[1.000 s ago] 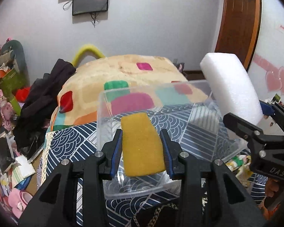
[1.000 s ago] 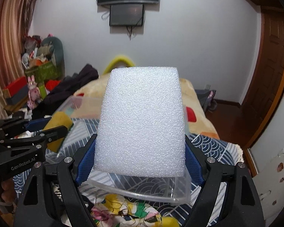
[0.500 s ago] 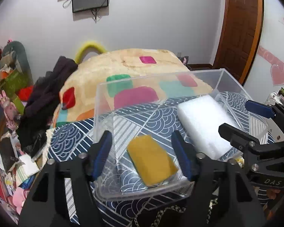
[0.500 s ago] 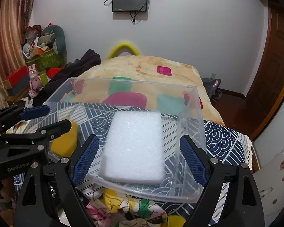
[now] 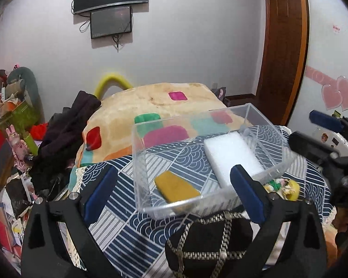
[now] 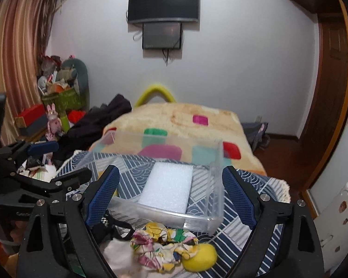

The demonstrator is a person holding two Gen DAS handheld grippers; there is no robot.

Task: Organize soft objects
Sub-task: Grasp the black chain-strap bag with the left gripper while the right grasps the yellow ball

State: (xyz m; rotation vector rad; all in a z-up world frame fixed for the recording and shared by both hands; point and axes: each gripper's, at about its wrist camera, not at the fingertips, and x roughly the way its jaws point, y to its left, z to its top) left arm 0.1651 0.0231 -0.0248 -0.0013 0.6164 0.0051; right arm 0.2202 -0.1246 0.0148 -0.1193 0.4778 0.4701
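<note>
A clear plastic bin (image 5: 139,153) stands on a blue patterned cloth; it also shows in the right wrist view (image 6: 217,185). Inside lie a mustard yellow sponge (image 5: 176,188) on the left and a white foam block (image 5: 232,156) on the right, the latter also in the right wrist view (image 6: 167,188). My left gripper (image 5: 172,194) is open and empty, just in front of the bin. My right gripper (image 6: 168,195) is open and empty, back from the bin's near wall. A black pouch with a braided cord (image 5: 208,238), a floral scrunchie (image 6: 162,247) and a yellow ball (image 6: 200,260) lie in front of the bin.
The blue patterned cloth (image 5: 118,227) covers the near end of a bed with a beige blanket (image 5: 150,102). Dark clothes (image 5: 65,134) are heaped at the left. Boxes and toys (image 6: 58,97) crowd the left wall. A wooden door (image 5: 285,46) is at the right.
Both grippers opened and let go: the yellow sponge and the white foam block dropped into the bin. Both grippers then pulled back toward me.
</note>
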